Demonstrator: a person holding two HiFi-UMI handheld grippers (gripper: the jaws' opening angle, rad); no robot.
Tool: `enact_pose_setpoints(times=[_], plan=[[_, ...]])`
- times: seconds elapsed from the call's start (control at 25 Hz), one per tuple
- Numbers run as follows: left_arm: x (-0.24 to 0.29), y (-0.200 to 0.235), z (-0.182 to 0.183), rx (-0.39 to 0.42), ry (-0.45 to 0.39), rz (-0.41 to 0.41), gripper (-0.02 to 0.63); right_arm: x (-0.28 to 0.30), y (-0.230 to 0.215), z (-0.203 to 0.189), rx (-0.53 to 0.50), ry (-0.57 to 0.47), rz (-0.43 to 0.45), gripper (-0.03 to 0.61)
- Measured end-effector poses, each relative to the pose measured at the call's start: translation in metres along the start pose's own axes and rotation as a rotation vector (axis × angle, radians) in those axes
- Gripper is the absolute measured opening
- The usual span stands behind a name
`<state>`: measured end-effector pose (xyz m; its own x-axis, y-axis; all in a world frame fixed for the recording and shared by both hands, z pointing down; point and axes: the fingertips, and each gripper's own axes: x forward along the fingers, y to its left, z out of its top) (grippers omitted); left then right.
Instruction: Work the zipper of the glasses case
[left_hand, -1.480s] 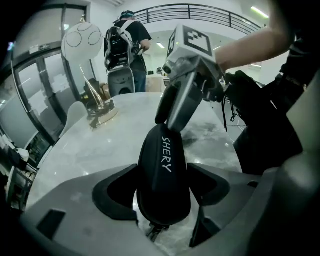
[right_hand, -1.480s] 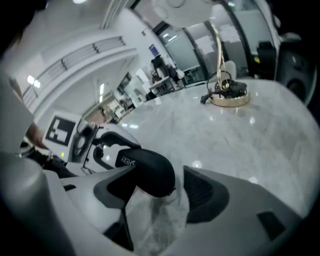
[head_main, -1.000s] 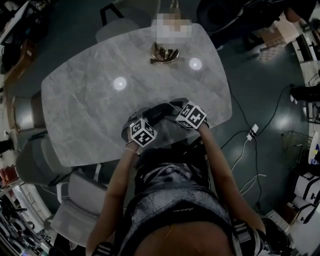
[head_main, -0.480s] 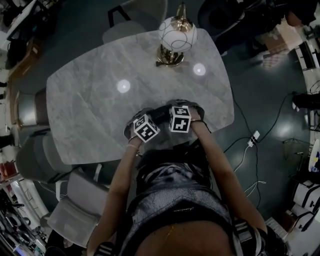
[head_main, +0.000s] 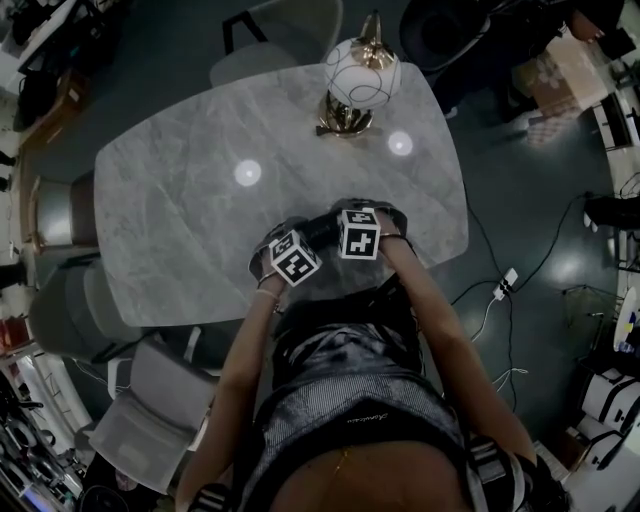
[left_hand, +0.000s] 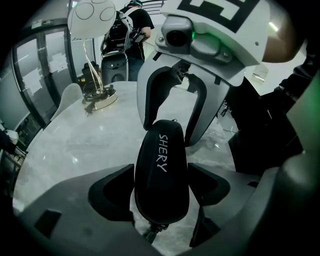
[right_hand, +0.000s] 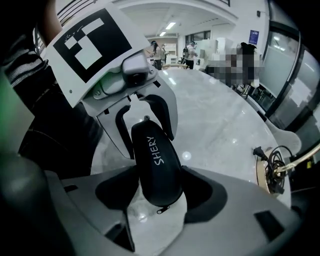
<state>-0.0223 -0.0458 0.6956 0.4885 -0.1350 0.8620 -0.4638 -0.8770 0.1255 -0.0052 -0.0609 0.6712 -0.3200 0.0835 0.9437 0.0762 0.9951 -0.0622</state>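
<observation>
A black glasses case (left_hand: 161, 172) with white lettering lies on the marble table (head_main: 200, 220) near its front edge. My left gripper (left_hand: 160, 192) is shut on one end, its pads against both sides. From the opposite end my right gripper (right_hand: 159, 182) faces it, its jaws drawn in against the case (right_hand: 156, 167). The zipper pull (right_hand: 162, 210) hangs at the end inside the right gripper. Another pull tab (left_hand: 155, 231) shows under the end held by the left. In the head view the two marker cubes sit close together over the case (head_main: 322, 228).
A round white lamp on a brass foot (head_main: 358, 80) stands at the table's far side, with its cord and plug (right_hand: 260, 152) lying on the marble. Grey chairs (head_main: 70, 310) line the left. Cables (head_main: 500, 275) run over the floor on the right.
My right gripper has moved left, close beside the left one and over the case. The left gripper has barely moved.
</observation>
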Motion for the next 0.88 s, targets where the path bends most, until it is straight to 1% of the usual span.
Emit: enact_pose_setpoints(times=[0.08, 0.28, 0.44, 0.6, 0.64, 0.72, 0.84, 0.88], plan=[[-0.008, 0.003, 0.003, -0.022, -0.03, 0.027, 0.314, 0.0, -0.001, 0.0, 0.011, -0.008, 0.01, 0.301], [-0.029, 0.013, 0.009, -0.129, -0.144, 0.093, 0.314, -0.001, -0.003, -0.001, 0.029, -0.03, 0.007, 0.301], [-0.046, 0.021, 0.014, -0.221, -0.233, 0.126, 0.313, -0.009, -0.007, 0.0, 0.049, -0.061, -0.044, 0.301], [-0.061, 0.022, 0.02, -0.264, -0.293, 0.155, 0.311, -0.025, -0.012, 0.005, 0.099, -0.141, -0.087, 0.301], [-0.068, 0.022, 0.024, -0.268, -0.312, 0.168, 0.292, -0.03, -0.013, 0.008, 0.111, -0.166, -0.094, 0.3], [-0.08, 0.022, 0.034, -0.28, -0.364, 0.192, 0.192, -0.042, -0.016, 0.014, 0.139, -0.229, -0.107, 0.291], [-0.096, 0.021, 0.045, -0.32, -0.45, 0.21, 0.098, -0.065, -0.021, 0.029, 0.173, -0.348, -0.148, 0.191], [-0.101, 0.02, 0.048, -0.332, -0.472, 0.216, 0.083, -0.073, -0.021, 0.034, 0.181, -0.384, -0.157, 0.176]])
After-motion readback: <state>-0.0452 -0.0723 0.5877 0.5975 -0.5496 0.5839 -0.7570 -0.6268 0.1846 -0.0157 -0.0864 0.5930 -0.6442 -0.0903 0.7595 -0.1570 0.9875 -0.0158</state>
